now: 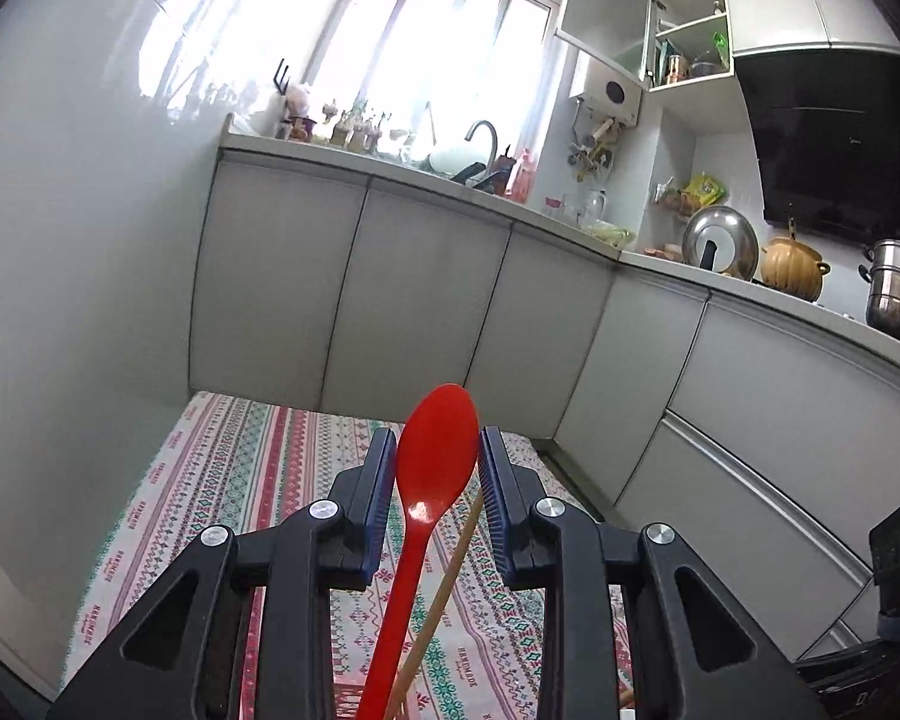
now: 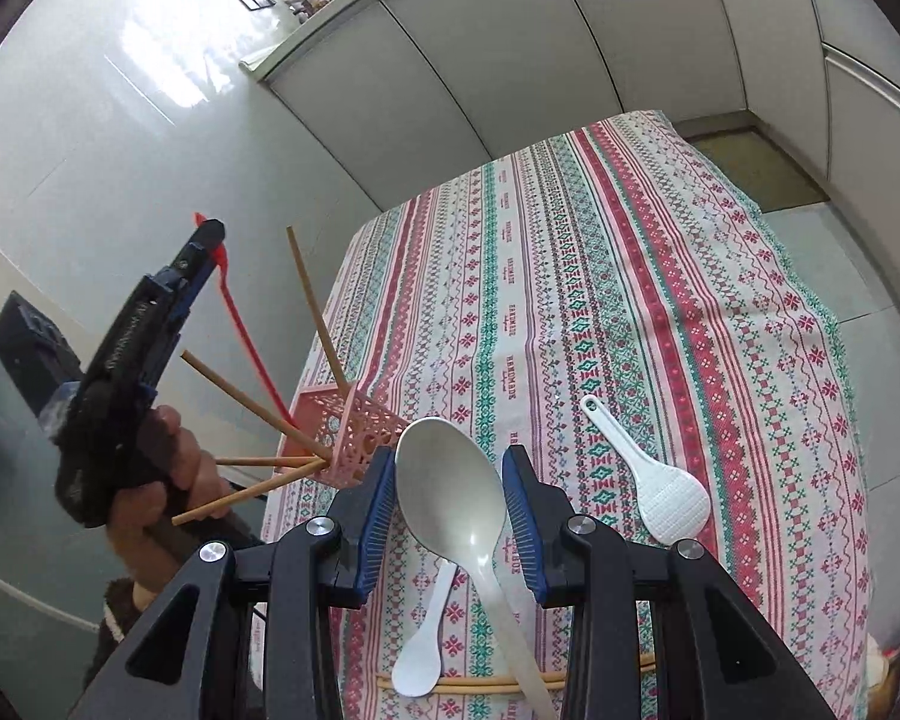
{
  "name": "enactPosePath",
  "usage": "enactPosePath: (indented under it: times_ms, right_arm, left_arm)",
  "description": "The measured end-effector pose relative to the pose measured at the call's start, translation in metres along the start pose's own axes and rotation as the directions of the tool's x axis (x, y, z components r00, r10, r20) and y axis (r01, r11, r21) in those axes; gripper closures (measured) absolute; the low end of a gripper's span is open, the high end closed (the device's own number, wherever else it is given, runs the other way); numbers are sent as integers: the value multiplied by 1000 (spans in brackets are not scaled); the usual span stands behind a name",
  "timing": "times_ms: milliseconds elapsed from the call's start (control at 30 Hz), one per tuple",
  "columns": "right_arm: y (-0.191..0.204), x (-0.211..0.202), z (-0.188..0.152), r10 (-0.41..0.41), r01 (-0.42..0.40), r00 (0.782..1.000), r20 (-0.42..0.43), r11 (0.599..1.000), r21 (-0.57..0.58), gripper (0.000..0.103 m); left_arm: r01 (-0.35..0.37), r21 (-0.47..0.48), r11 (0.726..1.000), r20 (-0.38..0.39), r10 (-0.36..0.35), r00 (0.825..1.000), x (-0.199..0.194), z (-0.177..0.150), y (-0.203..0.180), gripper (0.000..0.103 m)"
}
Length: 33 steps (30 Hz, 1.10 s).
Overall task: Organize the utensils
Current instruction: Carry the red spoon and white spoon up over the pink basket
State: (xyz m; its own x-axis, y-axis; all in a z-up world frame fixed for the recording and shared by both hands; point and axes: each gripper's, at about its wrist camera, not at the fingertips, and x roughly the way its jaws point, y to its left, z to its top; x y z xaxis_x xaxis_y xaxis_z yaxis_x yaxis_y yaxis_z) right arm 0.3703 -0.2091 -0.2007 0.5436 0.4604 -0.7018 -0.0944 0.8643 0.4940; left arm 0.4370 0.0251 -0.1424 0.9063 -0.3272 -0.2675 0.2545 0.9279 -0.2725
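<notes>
Red spoon (image 1: 437, 450) clamped in left gripper (image 1: 432, 474), grey spoon (image 2: 450, 480) in right gripper (image 2: 450, 498); next: drop both into pink basket (image 2: 354, 438), left of frame

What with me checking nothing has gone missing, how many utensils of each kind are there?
Spoons: 3 (red spoon, grey spoon, small white spoon)
Rice paddle: 1
Chopsticks: 6 (4 basket chopsticks in the pink basket, 2 table chopsticks on the cloth)
Total: 10
</notes>
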Motion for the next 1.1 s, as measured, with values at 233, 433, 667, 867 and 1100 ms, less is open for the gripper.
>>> enactPosePath:
  times_ms: [233, 433, 667, 867, 1100]
  right_arm:
    - [-5, -5, 2, -1, 1, 1000, 10, 1000, 20, 66]
    - [-1, -6, 1, 5, -5, 1000, 12, 1000, 13, 66]
    - [1, -8, -1, 4, -5, 1000, 20, 1000, 14, 66]
    - [5, -11, -2, 11, -11, 1000, 24, 1000, 14, 66]
    - [11, -14, -6, 6, -6, 1000, 22, 1000, 1, 66]
  left_arm:
    - [4, 33, 999, -49, -2, 999, 13, -14, 0, 73]
    - [9, 34, 999, -92, -6, 996, 15, -26, 6, 73]
    - [34, 1, 999, -137, -33, 990, 9, -29, 14, 73]
    - [6, -23, 1000, -188, -10, 982, -2, -30, 17, 73]
    - [-9, -13, 1000, -242, 6, 970, -20, -31, 8, 73]
